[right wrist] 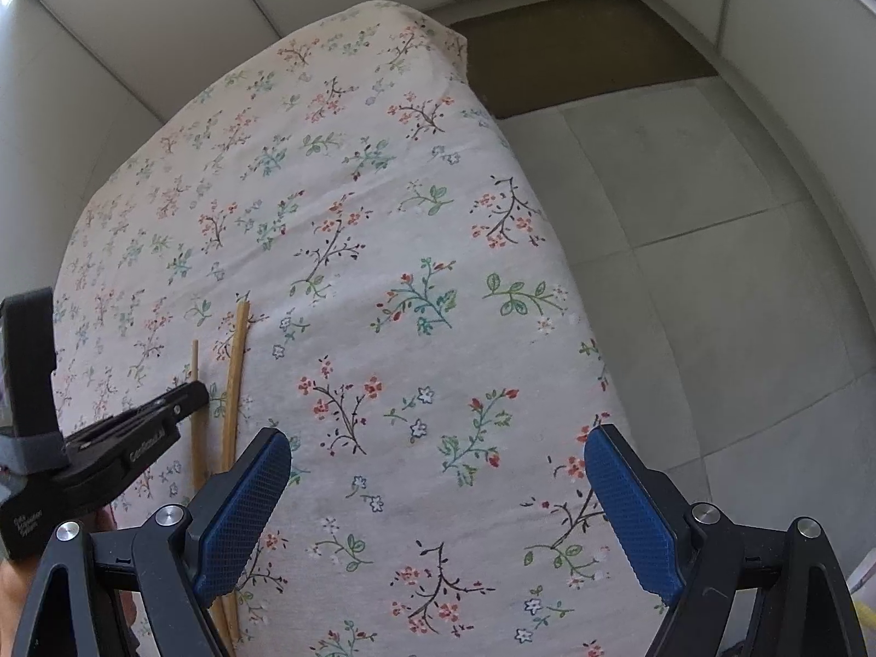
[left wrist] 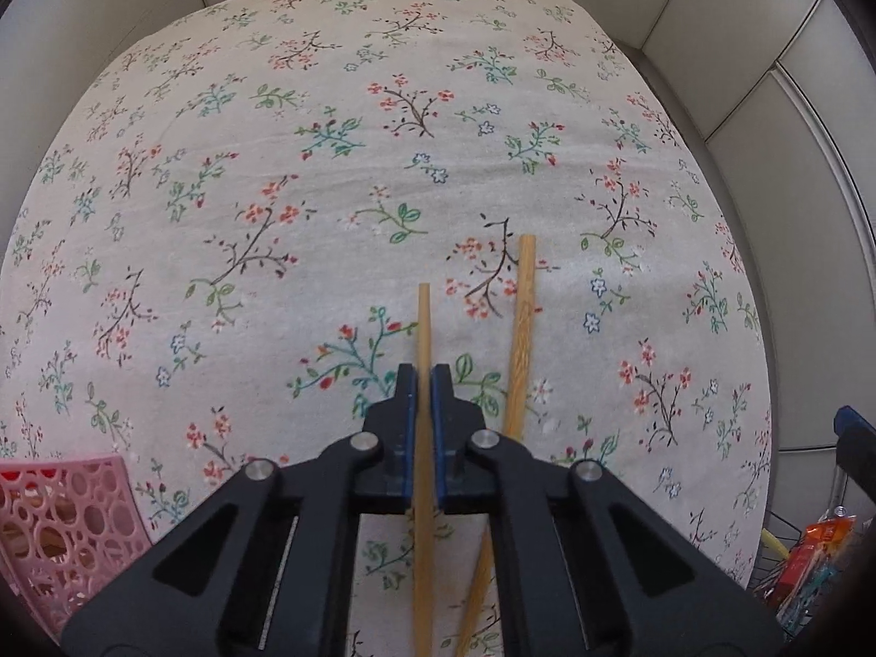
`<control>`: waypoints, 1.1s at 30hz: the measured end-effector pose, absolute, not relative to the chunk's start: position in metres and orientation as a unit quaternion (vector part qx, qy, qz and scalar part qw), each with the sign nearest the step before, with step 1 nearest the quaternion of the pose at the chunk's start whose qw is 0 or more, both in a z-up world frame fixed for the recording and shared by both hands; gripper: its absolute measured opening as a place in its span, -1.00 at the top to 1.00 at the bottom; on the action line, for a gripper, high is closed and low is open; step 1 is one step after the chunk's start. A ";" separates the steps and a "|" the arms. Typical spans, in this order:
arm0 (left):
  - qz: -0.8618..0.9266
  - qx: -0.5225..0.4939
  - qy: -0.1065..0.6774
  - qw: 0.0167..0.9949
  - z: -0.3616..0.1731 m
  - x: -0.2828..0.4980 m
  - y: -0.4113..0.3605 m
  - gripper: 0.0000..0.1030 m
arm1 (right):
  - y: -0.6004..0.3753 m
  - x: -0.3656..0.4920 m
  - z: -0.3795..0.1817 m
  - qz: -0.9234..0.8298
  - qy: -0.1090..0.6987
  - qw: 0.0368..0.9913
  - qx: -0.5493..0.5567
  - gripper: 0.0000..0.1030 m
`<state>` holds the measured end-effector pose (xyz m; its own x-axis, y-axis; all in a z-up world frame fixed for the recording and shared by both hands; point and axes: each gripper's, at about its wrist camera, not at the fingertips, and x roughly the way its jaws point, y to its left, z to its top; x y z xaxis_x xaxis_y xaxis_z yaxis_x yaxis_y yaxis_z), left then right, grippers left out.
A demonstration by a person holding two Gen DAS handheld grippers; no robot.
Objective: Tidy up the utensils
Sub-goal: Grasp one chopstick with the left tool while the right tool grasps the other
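- Floral cloth point(left wrist: 328, 191) covers the desk, pink basket point(left wrist: 65, 525) at its corner.
- Left tongs point(left wrist: 424, 383) pinch one chopstick point(left wrist: 423, 323); another chopstick point(left wrist: 523, 301) lies just beside.
- Right tongs point(right wrist: 438, 471) gape wide, holding nothing.

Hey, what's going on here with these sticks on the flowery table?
A person is sorting chopsticks with two handheld grippers. The left gripper has its jaws shut on one chopstick. More chopsticks lie beside it on the tablecloth. The right gripper hovers over the cloth, jaws wide open and holding nothing. A pink basket sits to the left.
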<state>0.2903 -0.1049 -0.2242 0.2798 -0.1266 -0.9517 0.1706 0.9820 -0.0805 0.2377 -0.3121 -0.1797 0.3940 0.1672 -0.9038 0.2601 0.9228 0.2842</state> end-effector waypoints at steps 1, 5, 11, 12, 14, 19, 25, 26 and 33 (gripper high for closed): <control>-0.094 0.019 0.589 0.802 -0.222 0.284 -0.100 0.88 | -0.311 0.238 -0.181 -0.027 0.551 0.811 0.195 -0.77; -0.111 0.024 0.573 0.812 -0.207 0.251 -0.084 0.88 | -0.303 0.243 -0.185 -0.020 0.555 0.807 0.198 -0.77; -0.134 0.049 0.550 0.823 -0.185 0.211 -0.071 0.88 | -0.281 0.258 -0.195 -0.007 0.565 0.801 0.199 -0.77; -0.137 0.049 0.546 0.825 -0.182 0.210 -0.071 0.88 | -0.276 0.262 -0.198 -0.003 0.568 0.799 0.197 -0.77; -0.141 0.047 0.538 0.830 -0.178 0.204 -0.065 0.88 | -0.263 0.269 -0.204 0.008 0.573 0.797 0.190 -0.77; -0.159 0.043 0.525 0.835 -0.168 0.188 -0.054 0.88 | -0.228 0.283 -0.221 0.054 0.589 0.787 0.178 -0.23; -0.167 0.031 0.519 0.837 -0.163 0.183 -0.034 0.88 | -0.200 0.302 -0.234 0.054 0.592 0.789 0.157 -0.04; -0.170 0.029 0.519 0.837 -0.162 0.183 -0.031 0.88 | -0.197 0.306 -0.237 0.053 0.593 0.788 0.157 -0.01; -0.175 0.018 0.526 0.832 -0.167 0.181 -0.017 0.88 | -0.178 0.327 -0.251 0.038 0.589 0.796 0.134 0.29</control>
